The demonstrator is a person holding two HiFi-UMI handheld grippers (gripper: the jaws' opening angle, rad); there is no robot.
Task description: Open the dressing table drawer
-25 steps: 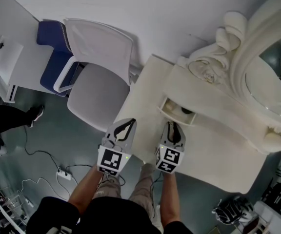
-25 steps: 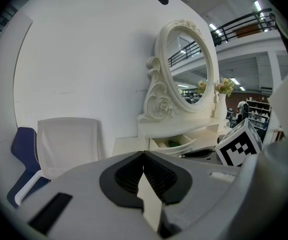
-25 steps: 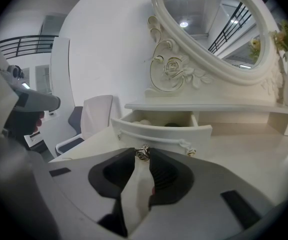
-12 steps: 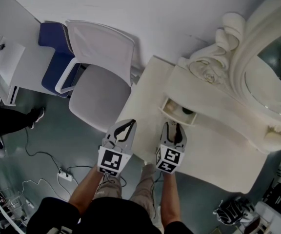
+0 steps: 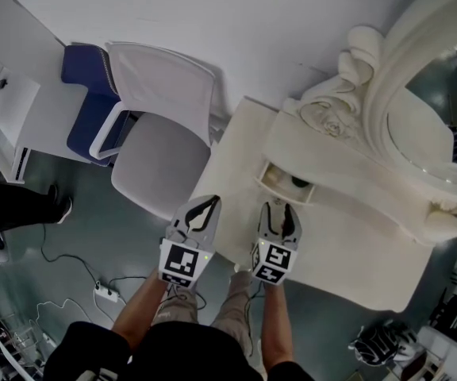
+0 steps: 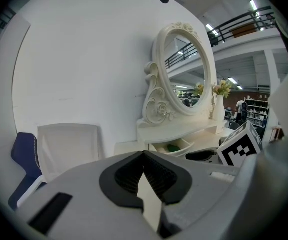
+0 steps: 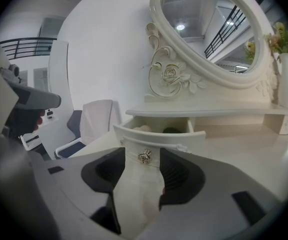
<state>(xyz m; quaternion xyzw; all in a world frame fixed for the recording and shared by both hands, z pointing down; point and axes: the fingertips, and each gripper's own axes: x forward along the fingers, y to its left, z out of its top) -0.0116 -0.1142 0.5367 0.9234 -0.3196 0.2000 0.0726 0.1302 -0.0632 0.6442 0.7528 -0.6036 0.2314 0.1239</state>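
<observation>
While the drawer (image 5: 286, 182) juts over the cream tabletop (image 5: 347, 248), cables (image 5: 54, 250) cross the floor (image 5: 86, 213).

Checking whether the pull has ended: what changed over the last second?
The right gripper has just been opening its jaws, apparently letting go of the knob, which now sits free between them. The drawer stayed pulled out, the left gripper stayed shut and empty, and neither gripper visibly shifted.

Quick tally: one cream carved dressing table (image 5: 347, 244), one oval mirror (image 5: 423, 109), one small open drawer (image 5: 280, 189), and two seats: white-and-grey chair (image 5: 161, 153), blue chair (image 5: 82, 63).
</observation>
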